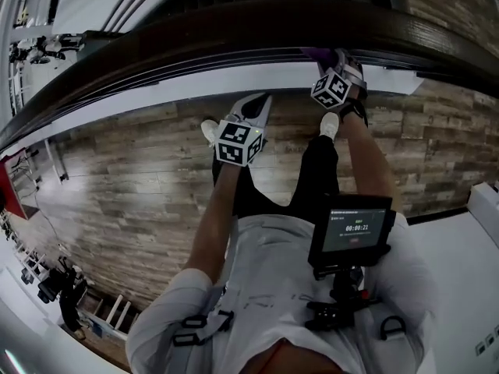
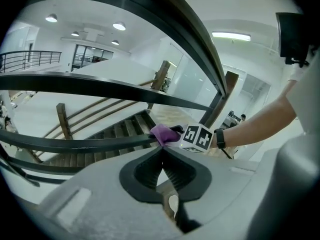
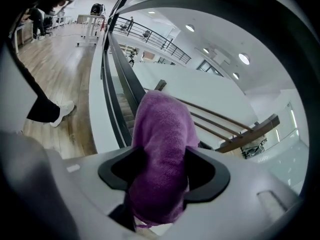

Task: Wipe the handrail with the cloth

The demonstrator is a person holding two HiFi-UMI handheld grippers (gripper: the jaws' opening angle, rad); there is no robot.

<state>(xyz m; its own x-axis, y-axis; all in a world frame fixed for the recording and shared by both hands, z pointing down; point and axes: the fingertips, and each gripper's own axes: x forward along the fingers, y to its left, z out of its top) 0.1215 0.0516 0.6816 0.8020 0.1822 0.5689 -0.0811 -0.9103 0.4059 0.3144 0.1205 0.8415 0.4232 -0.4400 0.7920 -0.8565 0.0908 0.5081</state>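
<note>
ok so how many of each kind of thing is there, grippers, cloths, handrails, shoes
grippers: 2 (left gripper, right gripper)
purple cloth: 1
handrail: 1
white shoes: 2
total: 6

Two tools in all: left tool (image 2: pixel 162 153), right tool (image 3: pixel 166 154). Two marker cubes (image 1: pixel 238 142) (image 1: pixel 334 89), one per tool. One purple cloth (image 3: pixel 165 119). One dark handrail (image 1: pixel 234 29). Two white shoes (image 1: pixel 209 131) (image 1: pixel 329 125). One chest-mounted screen (image 1: pixel 352 228). One black wristband (image 2: pixel 220 138).

Purple cloth (image 3: pixel 162 149), bunched in R tool (image 3: pixel 161 170), by dark curved handrail (image 1: pixel 234 26)
</note>
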